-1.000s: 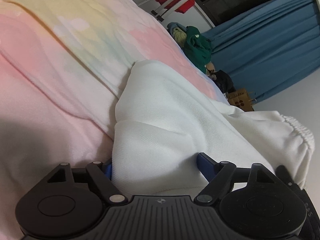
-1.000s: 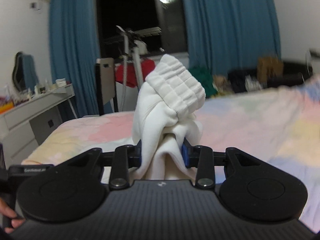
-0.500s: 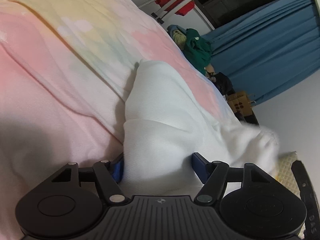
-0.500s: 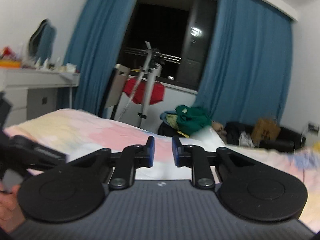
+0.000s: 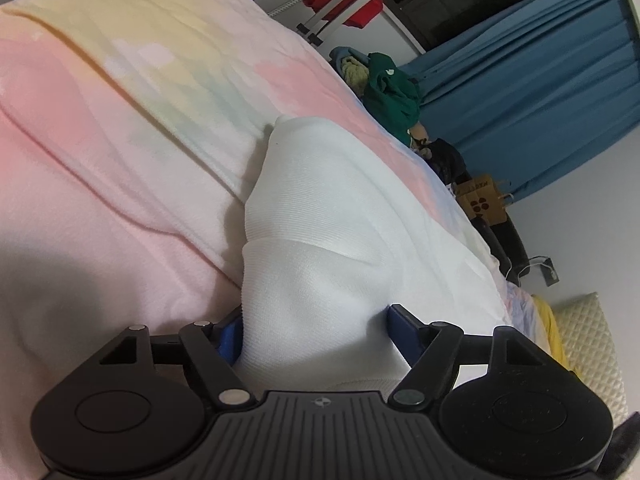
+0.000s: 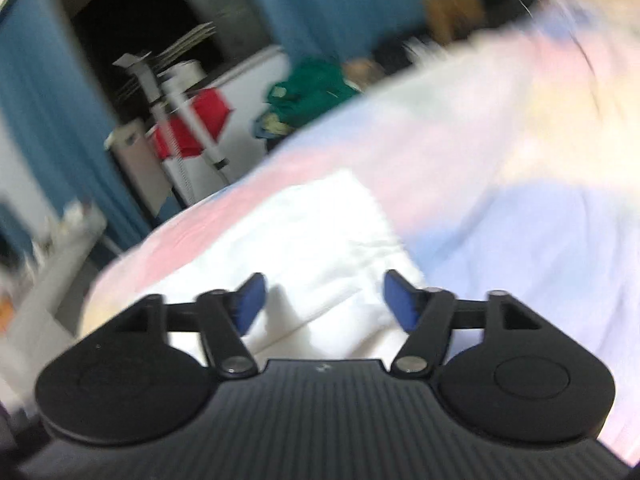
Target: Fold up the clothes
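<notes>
A white garment lies on the pastel bedspread, with one layer lying over another. My left gripper is open, its blue fingers either side of the garment's near end, resting against the cloth. In the blurred right wrist view the same white garment lies just ahead of my right gripper, which is open and empty above its near edge.
A drying rack with red clothes stands beyond the bed, also in the right wrist view. A pile of green clothes and blue curtains are behind. A yellow pillow lies at right.
My right gripper let go of the garment's bunched end, opened and swung down toward the bed. The cloth now lies on the bed. My left gripper stayed in place.
</notes>
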Demonstrator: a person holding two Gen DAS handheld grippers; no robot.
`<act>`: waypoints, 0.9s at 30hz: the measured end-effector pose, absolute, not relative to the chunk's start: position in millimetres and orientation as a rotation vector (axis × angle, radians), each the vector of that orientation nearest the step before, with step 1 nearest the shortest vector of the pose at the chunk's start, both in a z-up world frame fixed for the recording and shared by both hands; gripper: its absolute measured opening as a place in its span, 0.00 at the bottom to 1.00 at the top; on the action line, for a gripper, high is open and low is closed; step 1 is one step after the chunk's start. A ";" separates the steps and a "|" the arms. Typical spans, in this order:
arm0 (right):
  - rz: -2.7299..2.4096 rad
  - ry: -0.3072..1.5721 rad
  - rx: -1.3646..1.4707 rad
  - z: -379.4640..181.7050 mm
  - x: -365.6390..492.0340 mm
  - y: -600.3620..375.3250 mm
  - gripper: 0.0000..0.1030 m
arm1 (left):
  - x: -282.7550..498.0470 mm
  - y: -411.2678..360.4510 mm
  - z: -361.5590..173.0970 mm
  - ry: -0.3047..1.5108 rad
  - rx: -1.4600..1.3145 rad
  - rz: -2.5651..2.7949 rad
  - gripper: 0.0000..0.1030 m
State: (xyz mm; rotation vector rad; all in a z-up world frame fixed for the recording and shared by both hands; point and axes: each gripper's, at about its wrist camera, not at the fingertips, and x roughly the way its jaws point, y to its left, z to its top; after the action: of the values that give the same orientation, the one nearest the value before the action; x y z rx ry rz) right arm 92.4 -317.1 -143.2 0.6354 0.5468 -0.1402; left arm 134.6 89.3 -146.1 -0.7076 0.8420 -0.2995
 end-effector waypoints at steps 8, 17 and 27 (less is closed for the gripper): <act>-0.017 0.687 0.880 -191.6 125.8 -329.9 0.88 | 136.2 87.5 -144.6 0.846 -0.698 -0.305 0.73; 0.018 0.621 0.496 -150.1 123.5 -270.0 0.52 | 136.4 74.9 -139.7 0.830 -0.602 -0.307 0.73; 0.034 0.463 0.341 -106.2 104.0 -239.8 0.38 | 110.5 66.5 -103.4 0.750 -0.485 -0.282 0.40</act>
State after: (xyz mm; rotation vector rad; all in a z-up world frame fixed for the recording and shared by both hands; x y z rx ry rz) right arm 104.0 -239.8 -106.2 0.3407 0.4634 0.0339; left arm 110.5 66.5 -103.4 -0.4853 0.7504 -0.2815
